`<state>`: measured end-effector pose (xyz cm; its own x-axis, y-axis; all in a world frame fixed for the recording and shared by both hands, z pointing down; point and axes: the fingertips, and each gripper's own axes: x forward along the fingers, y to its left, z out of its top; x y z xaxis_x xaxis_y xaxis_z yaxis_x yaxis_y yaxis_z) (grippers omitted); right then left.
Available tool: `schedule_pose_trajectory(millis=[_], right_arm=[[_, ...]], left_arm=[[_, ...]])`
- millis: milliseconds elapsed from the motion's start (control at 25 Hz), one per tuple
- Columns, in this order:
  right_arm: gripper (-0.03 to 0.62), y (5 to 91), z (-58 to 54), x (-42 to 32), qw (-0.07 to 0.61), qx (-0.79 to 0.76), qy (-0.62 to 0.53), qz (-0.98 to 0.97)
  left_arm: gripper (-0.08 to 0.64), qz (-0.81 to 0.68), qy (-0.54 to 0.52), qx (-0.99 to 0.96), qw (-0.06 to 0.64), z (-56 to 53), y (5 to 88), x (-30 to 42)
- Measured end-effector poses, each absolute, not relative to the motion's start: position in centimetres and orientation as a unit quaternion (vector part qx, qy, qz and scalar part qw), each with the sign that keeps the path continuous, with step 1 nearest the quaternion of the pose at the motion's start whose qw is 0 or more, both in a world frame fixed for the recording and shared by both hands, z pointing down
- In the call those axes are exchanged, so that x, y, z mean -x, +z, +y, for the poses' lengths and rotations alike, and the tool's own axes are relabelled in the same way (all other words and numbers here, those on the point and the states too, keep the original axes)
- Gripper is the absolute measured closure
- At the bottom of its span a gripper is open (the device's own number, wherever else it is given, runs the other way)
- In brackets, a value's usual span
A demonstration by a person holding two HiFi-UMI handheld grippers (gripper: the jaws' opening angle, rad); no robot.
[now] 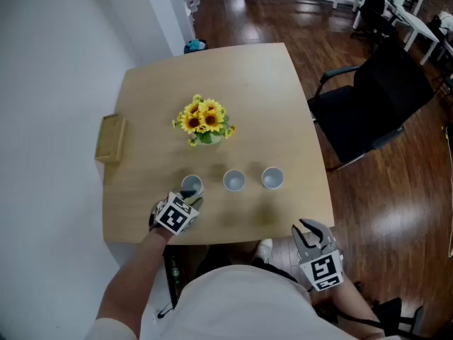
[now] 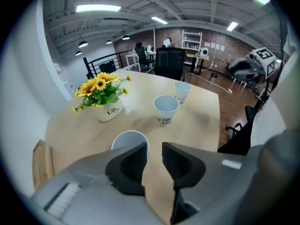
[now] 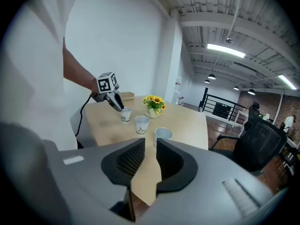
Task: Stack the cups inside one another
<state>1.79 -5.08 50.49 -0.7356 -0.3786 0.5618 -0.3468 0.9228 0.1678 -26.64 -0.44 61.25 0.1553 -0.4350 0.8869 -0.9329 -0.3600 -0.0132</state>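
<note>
Three white paper cups stand in a row near the table's front edge: the left cup (image 1: 191, 185) (image 2: 127, 141), the middle cup (image 1: 233, 180) (image 2: 166, 109) and the right cup (image 1: 272, 178) (image 2: 182, 90). My left gripper (image 1: 191, 202) (image 2: 154, 156) is right at the near side of the left cup. Its jaws stand a narrow gap apart with only bare table between them, and the left jaw's tip overlaps the cup's rim. My right gripper (image 1: 313, 227) (image 3: 150, 146) hangs off the table's front right, slightly open and empty, facing the row of cups.
A white pot of sunflowers (image 1: 207, 125) (image 2: 105, 102) stands mid-table behind the cups. A wooden tray (image 1: 112, 139) sits at the table's left edge. A black office chair (image 1: 375, 105) is beside the table (image 1: 248, 83) on the right. A white wall runs along the left.
</note>
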Motion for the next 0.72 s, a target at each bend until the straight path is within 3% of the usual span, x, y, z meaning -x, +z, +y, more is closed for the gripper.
schedule_pose_trajectory(millis=[280,440,720], right_arm=[[0.511,50.9,-6.7,-2.0,0.288,-0.218,0.023,-0.932],[0.512,51.5,-7.0,-2.5,0.295,-0.227,0.027,-0.928],[0.514,51.3,-8.2,-3.7,0.287,-0.237,0.026,-0.928]], left_arm=[[0.479,-0.449,0.502,-0.674,0.303,-1.3,63.7,29.2],[0.533,-0.438,0.530,-0.663,0.296,-1.6,64.2,30.0],[0.535,-0.447,0.524,-0.681,0.248,-3.0,58.8,28.9]])
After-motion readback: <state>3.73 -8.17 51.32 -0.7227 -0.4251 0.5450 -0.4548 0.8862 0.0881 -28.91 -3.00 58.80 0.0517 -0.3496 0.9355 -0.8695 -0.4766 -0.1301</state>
